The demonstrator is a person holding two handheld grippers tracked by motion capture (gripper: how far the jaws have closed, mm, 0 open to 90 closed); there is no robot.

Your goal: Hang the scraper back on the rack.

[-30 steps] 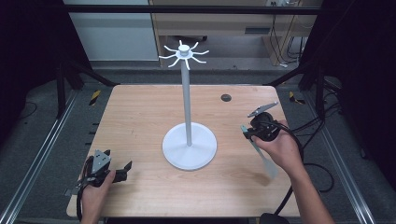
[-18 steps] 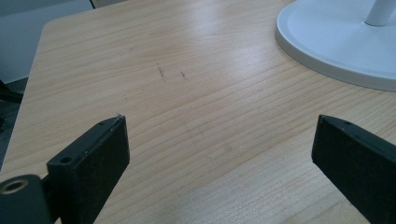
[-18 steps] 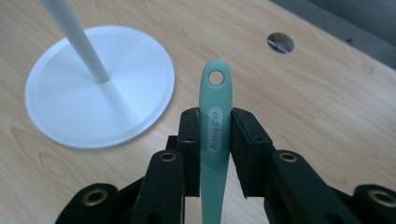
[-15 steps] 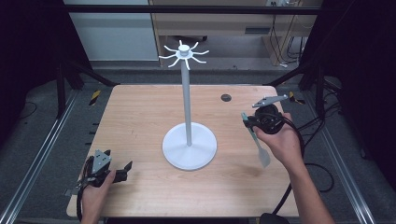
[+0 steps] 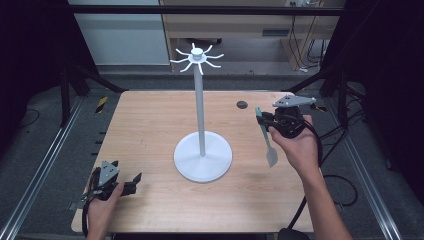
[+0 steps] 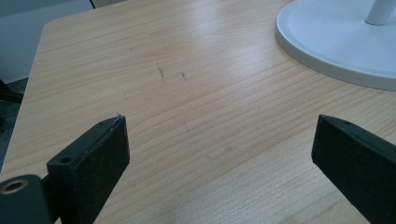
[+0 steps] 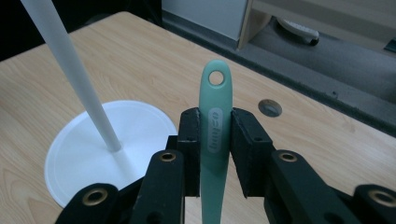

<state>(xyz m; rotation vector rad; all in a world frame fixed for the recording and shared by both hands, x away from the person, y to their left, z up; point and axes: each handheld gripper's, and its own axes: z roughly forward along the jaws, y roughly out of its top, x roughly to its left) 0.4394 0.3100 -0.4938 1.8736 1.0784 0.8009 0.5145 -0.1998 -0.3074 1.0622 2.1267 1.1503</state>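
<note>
Pale wood grain covers the table [image 5: 150,130]. At its near left corner the left gripper [image 5: 131,181] rests, fingers spread apart. The white stand [image 5: 202,125] rises mid-table. Right of it, the right gripper [image 7: 215,144] clamps a green spatula [image 7: 215,135] by its handle, above the tabletop. Beyond lie grey floor and a cabinet [image 5: 120,30].

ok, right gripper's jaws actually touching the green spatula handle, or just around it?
Touching. In the right gripper view, the right gripper has both black pads pressed flat against the spatula handle, no gap either side, with the hanging hole above the jaws.
</note>
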